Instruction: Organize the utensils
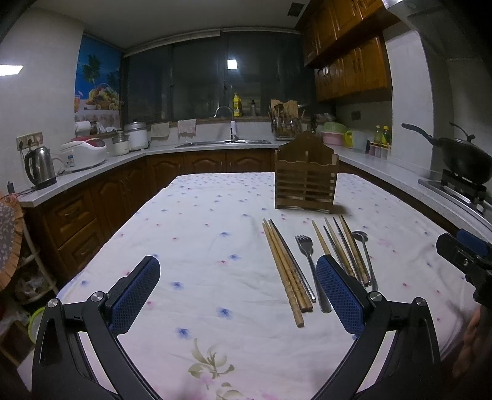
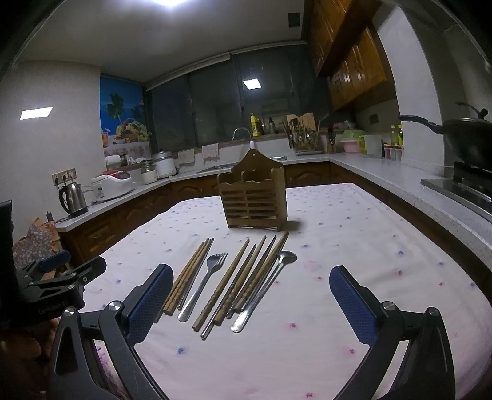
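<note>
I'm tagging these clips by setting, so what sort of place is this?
A home kitchen, most likely. A sink with a faucet sits under the window, a wok rests on a gas stove at the right, and a kettle and rice cooker stand on the counter beside wooden cabinets.

dim kitchen, glaring ceiling panel [image 2: 167,2] overhead, soft shadows, fisheye-bent edges, dark blurred corners

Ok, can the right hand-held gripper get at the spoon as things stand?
Probably yes. The right hand-held gripper is open and empty, and the spoon lies flat ahead between its fingers. Chopsticks lie tight against the spoon's left side, so a clean pinch looks tricky.
</note>
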